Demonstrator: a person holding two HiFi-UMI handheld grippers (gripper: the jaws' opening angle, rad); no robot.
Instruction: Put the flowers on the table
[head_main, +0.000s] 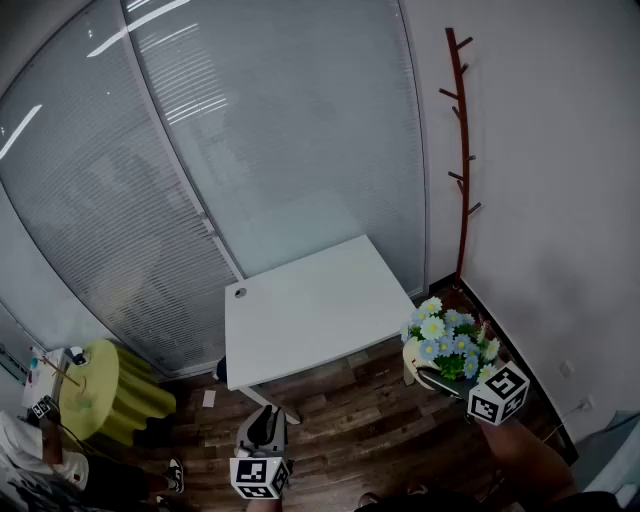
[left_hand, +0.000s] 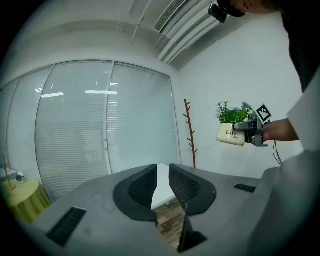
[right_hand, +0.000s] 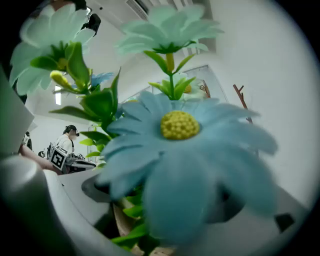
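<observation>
The left gripper (head_main: 265, 422) hangs low over the brown wooden plank floor (head_main: 335, 405), its two black ribbed jaws drawn close with only a narrow gap, and nothing between them but a glimpse of the white square table (head_main: 310, 300) beyond. The right gripper (head_main: 443, 379) is clamped on the cream ceramic pot (left_hand: 231, 135) of blue and white artificial daisies (head_main: 447, 335). A large blue petal covers most of its own view, so the bite seems to sit on the pot's side near the rim. The pot is held upright in the air, long axis vertical and blooms pointing up, just off the table's right edge and above the floor, not on the tabletop. Its side reads "Life" in dark letters, with a smaller "Life" beneath
</observation>
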